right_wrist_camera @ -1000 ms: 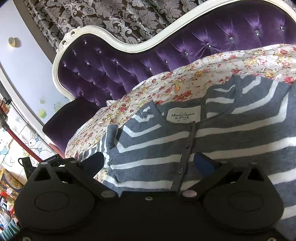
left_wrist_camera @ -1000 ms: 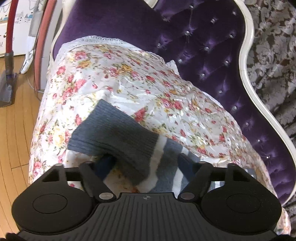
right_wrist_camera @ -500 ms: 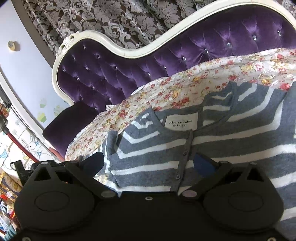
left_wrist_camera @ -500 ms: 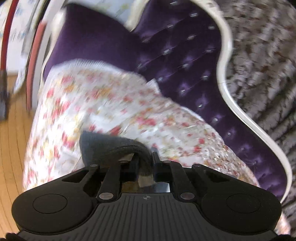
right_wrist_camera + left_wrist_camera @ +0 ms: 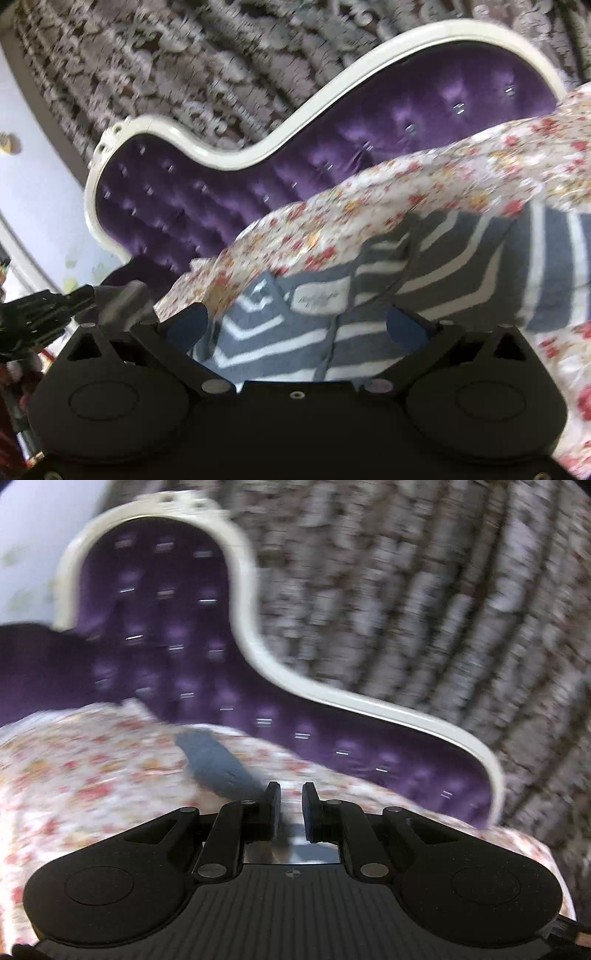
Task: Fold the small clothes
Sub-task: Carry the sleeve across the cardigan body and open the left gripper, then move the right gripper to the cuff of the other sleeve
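A grey and white striped cardigan lies on the floral cover, its label facing up near the collar. My right gripper hovers open just over the collar and button line, its blue pads apart and touching nothing. My left gripper is shut on the plain grey sleeve, whose cuff sticks up to the left of the fingers, lifted above the cover. In the right wrist view the left gripper appears at the far left with grey cloth beside it. Both views are blurred.
The floral cover lies over a purple tufted sofa with a curved white frame. A patterned grey curtain hangs behind. A pale wall and clutter sit at the left of the right wrist view.
My left gripper closed on the grey sleeve, then rose and swung towards the sofa back, carrying the sleeve off the cover. The right gripper drifted slightly, staying open over the collar.
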`<state>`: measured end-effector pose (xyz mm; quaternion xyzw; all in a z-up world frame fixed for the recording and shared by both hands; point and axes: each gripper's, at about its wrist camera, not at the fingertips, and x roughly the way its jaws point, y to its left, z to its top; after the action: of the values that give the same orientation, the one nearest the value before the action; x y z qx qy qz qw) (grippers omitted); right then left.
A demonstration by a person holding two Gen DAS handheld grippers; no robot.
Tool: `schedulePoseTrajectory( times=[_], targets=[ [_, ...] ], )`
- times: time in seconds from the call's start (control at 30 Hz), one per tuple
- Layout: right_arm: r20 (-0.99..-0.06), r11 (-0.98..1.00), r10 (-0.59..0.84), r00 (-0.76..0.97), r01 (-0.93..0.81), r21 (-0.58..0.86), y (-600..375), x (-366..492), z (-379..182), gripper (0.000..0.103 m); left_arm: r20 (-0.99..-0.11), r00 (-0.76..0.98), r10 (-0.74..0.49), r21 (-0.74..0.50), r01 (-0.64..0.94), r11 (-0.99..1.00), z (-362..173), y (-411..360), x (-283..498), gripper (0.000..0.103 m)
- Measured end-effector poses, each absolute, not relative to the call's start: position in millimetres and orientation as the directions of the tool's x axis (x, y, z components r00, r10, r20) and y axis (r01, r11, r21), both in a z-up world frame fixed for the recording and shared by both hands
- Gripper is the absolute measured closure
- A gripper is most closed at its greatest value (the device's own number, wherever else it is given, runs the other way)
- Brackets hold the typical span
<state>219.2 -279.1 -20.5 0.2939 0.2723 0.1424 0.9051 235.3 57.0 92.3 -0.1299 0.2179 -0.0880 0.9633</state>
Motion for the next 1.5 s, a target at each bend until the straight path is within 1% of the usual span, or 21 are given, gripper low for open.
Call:
schedulePoseTrajectory(
  times=[0.13, 0.27, 0.4, 0.43, 0.47, 0.53, 0.63, 0.77, 0.93, 1.0, 1.07, 1.23, 1.37, 1.5],
  targets=[
    [-0.409, 0.794, 0.352, 0.842, -0.037, 0.607, -297.3, 220.6, -17.5, 0.001, -0.413, 0.862, -0.294, -0.222, 0.218, 0.95, 85.5, -7.8, 244.7, 0.091],
    [-0.405, 0.794, 0.296, 0.865, 0.014, 0.608, -313.3, 221.8, -16.5, 0.001, -0.473, 0.802, -0.364, -0.225, 0.29, 0.93, 55.3, -57.1, 251.6, 0.09],
    [-0.406, 0.783, 0.286, 0.868, 0.032, 0.621, -321.6, 222.6, -18.5, 0.001, -0.536, 0.753, -0.381, -0.2, 0.325, 0.924, 32.1, -80.2, 241.9, 0.088],
    [-0.406, 0.781, 0.288, 0.867, 0.033, 0.623, -322.5, 222.8, -18.8, 0.001, -0.554, 0.745, -0.372, -0.187, 0.324, 0.927, 27.5, -80.5, 238.6, 0.086],
    [-0.406, 0.781, 0.29, 0.867, 0.03, 0.624, -323.0, 222.1, -18.8, 0.001, -0.575, 0.737, -0.355, -0.169, 0.318, 0.933, 22.4, -79.4, 234.6, 0.077],
    [-0.411, 0.785, 0.295, 0.863, 0.026, 0.619, -320.8, 223.0, -19.1, 0.001, -0.619, 0.724, -0.305, -0.135, 0.284, 0.949, 12.0, -73.8, 227.6, 0.066],
    [-0.424, 0.793, 0.307, 0.852, 0.017, 0.609, -315.4, 225.8, -20.6, 0.001, -0.668, 0.706, -0.234, -0.104, 0.222, 0.969, -7.2, -55.7, 217.0, 0.06],
    [-0.458, 0.81, 0.332, 0.825, -0.002, 0.586, -302.4, 230.0, -26.5, 0.001, -0.711, 0.69, -0.138, -0.038, 0.158, 0.987, -25.9, -37.9, 205.0, 0.051],
    [-0.488, 0.819, 0.403, 0.774, -0.067, 0.57, -281.1, 237.5, -36.2, 0.001, -0.736, 0.674, -0.068, 0.027, 0.129, 0.991, -44.4, -24.4, 195.4, 0.049],
    [-0.487, 0.82, 0.424, 0.763, -0.096, 0.564, -272.3, 237.6, -39.4, 0.001, -0.74, 0.669, -0.072, 0.02, 0.128, 0.992, -51.4, -19.5, 193.4, 0.045],
    [-0.469, 0.813, 0.453, 0.758, -0.135, 0.567, -265.2, 236.8, -40.9, 0.001, -0.717, 0.691, -0.088, -0.002, 0.124, 0.992, -52.5, -14.8, 190.1, 0.036],
    [-0.392, 0.759, 0.538, 0.746, -0.227, 0.61, -252.2, 235.3, -45.3, 0.001, -0.688, 0.715, -0.126, -0.055, 0.123, 0.991, -59.3, -12.0, 186.1, 0.028],
    [-0.382, 0.757, 0.551, 0.742, -0.251, 0.603, -242.2, 235.2, -47.3, 0.001, -0.683, 0.719, -0.127, -0.03, 0.146, 0.989, -65.7, -22.8, 182.7, 0.015],
    [-0.372, 0.738, 0.579, 0.726, -0.273, 0.617, -239.7, 234.3, -48.6, 0.001, -0.685, 0.717, -0.13, -0.035, 0.146, 0.989, -67.2, -23.8, 183.2, 0.013]
  ],
)
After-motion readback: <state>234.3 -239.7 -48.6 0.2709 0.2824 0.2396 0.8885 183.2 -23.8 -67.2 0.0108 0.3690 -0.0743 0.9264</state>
